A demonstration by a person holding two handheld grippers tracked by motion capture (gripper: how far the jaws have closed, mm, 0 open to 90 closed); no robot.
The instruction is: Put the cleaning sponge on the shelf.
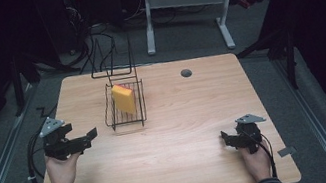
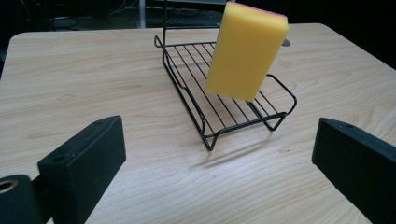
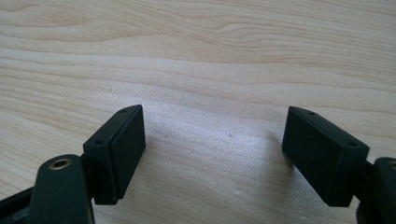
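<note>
My left gripper (image 2: pixel 215 163) had its jaws spread wide with nothing between them, only bare wood; they faced the black wire rack (image 2: pixel 219 105), which I take as my landmark. My right gripper (image 3: pixel 212 154) was likewise released, jaws apart over plain tabletop, with no object near them.

The yellow sponge (image 2: pixel 246 49) stood on edge inside the rack, tilted, its lower edge resting on the wire floor and a thin pink layer showing along its top. From above, the sponge (image 1: pixel 124 98) sat toward the far half of the rack (image 1: pixel 127 115), and a tall wire frame (image 1: pixel 112 60) rose at the rack's far end.

My left gripper (image 1: pixel 88 135) lay just to the left of the rack, apart from it, with open table between and nothing blocking the way to the sponge. My right gripper (image 1: pixel 225 137) rested well apart, to the rack's right and nearer me. Right of the rack, toward the far edge of the wooden table (image 1: pixel 189 168), sat a small grey grommet hole (image 1: pixel 186 73).
</note>
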